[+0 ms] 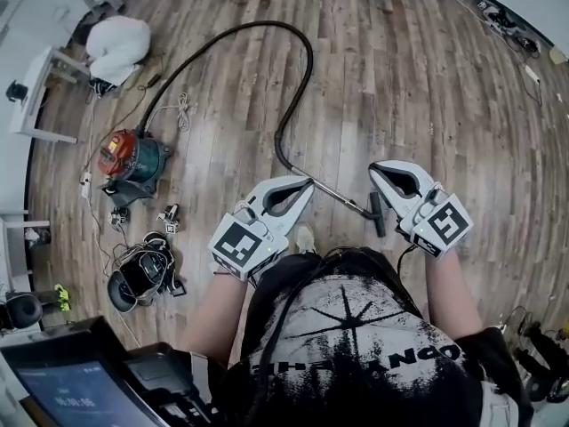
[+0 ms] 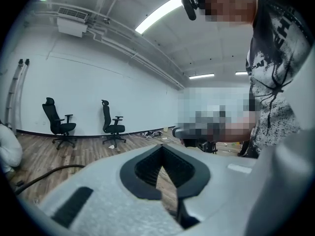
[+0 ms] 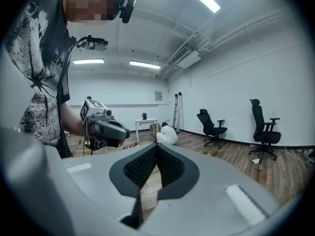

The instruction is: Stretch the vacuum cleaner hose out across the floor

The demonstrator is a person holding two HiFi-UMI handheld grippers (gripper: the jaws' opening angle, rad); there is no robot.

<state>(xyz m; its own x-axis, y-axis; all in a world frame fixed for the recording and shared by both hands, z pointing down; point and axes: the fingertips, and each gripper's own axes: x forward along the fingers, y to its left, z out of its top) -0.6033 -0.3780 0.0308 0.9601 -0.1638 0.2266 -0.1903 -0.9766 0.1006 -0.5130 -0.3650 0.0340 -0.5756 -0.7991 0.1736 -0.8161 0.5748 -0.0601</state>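
Floor (image 1: 400,78), left edge: white table (image 1: 36,92), white sack (image 1: 120,44) beside it. A red-and-teal vacuum cleaner (image 1: 133,160) stands nearer the middle, with a cable bundle (image 1: 142,274) below it toward the near edge. The black hose (image 1: 222,36) leaves the cleaner, runs toward the far edge, loops over mid-floor and returns to a metal wand (image 1: 333,191) ending in a dark nozzle (image 1: 380,213). The hose lies curved, not straight. Left gripper (image 1: 307,183): jaws closed together, nothing between them, held up off the floor, tip overlapping the wand's start in the head view. Right gripper (image 1: 375,167): jaws likewise closed and empty, above the nozzle.
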